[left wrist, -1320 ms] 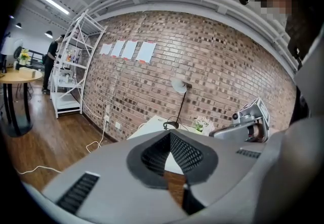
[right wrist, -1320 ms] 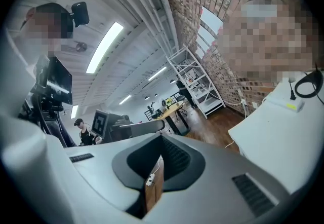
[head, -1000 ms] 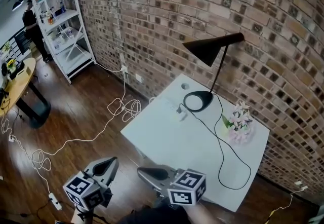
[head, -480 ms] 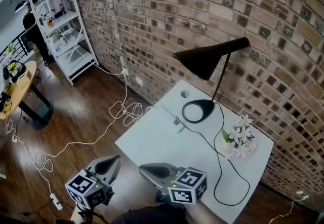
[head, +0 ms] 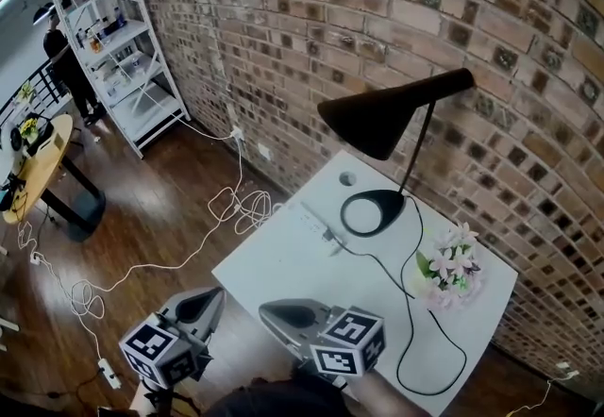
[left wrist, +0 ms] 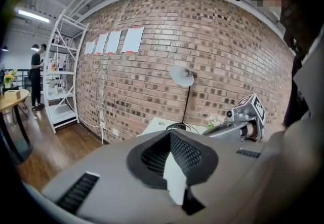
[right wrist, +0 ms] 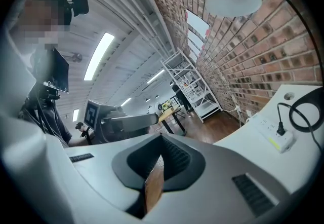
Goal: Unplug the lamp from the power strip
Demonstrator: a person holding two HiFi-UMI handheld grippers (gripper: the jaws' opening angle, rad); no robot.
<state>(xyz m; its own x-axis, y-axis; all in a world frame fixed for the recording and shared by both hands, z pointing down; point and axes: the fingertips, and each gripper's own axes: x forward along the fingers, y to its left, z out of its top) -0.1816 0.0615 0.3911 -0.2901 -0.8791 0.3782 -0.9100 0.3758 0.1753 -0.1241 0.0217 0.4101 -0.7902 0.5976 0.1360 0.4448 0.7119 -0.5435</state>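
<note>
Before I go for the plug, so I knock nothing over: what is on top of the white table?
A black lamp, its plug in a white power strip, and pink flowers. The right gripper hides part of the table's near edge.

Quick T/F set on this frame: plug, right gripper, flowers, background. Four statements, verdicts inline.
1. The plug of the lamp sits in the power strip. True.
2. The right gripper is clamped on the lamp cord. False: its jaws are together on nothing, at the near edge of the table, apart from the lamp cord.
3. The flowers lie on the floor. False: they lie on the table, beside the lamp cord.
4. A person stands by the white shelf. True.
</note>
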